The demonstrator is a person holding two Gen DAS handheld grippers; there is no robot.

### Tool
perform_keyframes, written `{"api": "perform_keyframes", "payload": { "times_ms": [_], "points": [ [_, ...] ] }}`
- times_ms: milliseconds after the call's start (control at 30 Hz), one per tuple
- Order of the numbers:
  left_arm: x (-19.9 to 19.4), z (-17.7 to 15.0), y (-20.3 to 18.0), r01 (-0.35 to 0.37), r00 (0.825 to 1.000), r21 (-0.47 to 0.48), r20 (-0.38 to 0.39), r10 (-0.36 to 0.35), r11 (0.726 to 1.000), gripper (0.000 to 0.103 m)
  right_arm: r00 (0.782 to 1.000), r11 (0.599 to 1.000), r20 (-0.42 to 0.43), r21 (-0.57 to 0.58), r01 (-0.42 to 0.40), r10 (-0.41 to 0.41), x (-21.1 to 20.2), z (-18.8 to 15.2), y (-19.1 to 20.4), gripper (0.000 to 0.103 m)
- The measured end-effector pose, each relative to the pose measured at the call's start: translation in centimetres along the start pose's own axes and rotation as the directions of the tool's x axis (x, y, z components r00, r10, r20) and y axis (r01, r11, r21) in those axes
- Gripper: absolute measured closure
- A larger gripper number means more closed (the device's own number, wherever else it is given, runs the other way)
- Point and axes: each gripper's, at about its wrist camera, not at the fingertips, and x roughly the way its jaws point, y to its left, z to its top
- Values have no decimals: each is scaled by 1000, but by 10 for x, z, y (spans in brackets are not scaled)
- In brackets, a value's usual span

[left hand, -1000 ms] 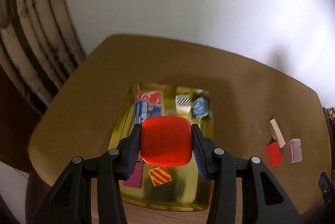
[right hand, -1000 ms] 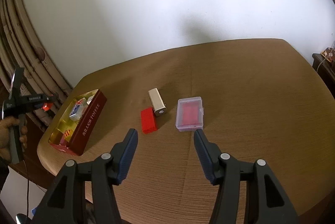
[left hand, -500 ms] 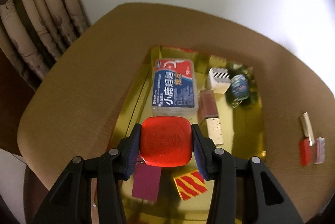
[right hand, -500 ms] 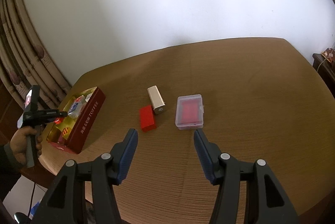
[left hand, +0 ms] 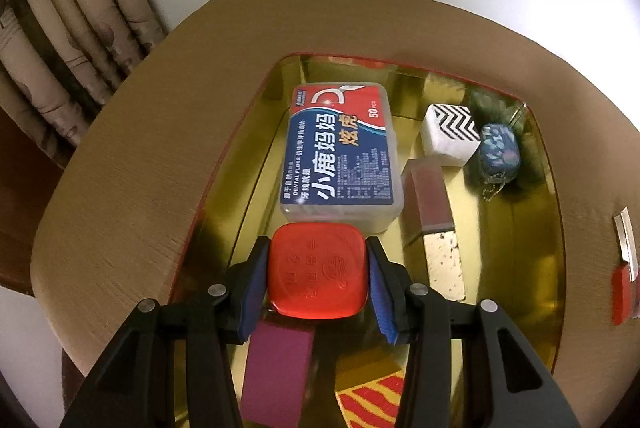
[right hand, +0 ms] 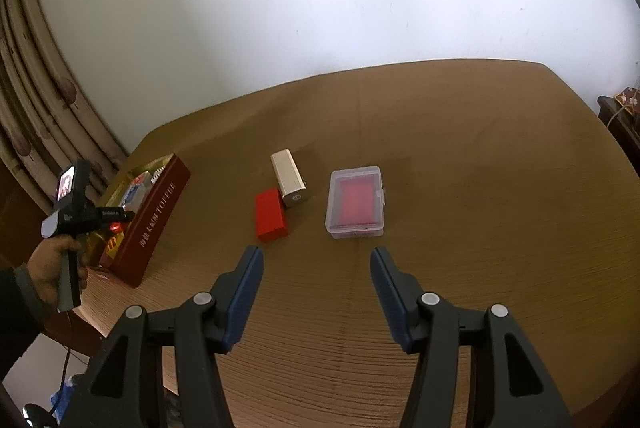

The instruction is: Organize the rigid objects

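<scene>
Left tool [left hand: 316, 272] grips red case [left hand: 317, 270]; purple box [left hand: 276, 372] partly hidden.

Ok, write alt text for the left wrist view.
The left gripper holds a red rounded-square case over a gold-lined tin on a brown table. The tin holds a dental floss box, a zigzag-patterned cube, a maroon box and other small items.

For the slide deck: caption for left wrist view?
Left gripper holds a red case over the tin, beside a floss box.
</scene>
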Motion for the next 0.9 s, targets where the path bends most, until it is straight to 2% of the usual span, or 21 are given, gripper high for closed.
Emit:
{"api": "perform_keyframes", "payload": {
  "times_ms": [133, 267, 300, 400, 500, 600, 767, 900],
  "points": [
    [-1, -1, -4, -4, 1000, 6, 11, 4, 1000, 60, 1000, 1000, -16, -7, 14, -14, 7, -3, 0, 46],
    [0, -3, -3, 31, 999, 4, 15, -31, 1000, 58, 999, 999, -35, -12, 30, -31, 14, -8, -2, 46],
    [-2, -4, -2, 36, 999, 5, 18, -36, 999, 55, 999, 999, -40, -17, 35, -36, 16, -10, -2, 46],
    [-15, -10, 1, 49, 997, 1, 51, -49, 999, 16, 998, 998, -45, -38, 48, -49, 20, -14, -1, 46],
    [-45, -18, 6, 46, 988, 14, 150, -48, 999, 13, 997, 996, -32, -59, 61, -63, 23, -16, 0, 46],
    [-77, -35, 18, 115, 973, 12, 198, -115, 993, 9, 996, 994, -36, -79, 76, -79, 30, -22, 0, 46],
    [-125, -87, 36, 175, 937, 49, 298, -181, 983, 1, 992, 991, -47, -75, 111, -115, 44, -27, -2, 46],
    [-132, -133, 40, 247, 930, 46, 270, -250, 968, 1, 987, 979, -31, -140, 150, -156, 59, -13, 7, 46]
  ]
}}
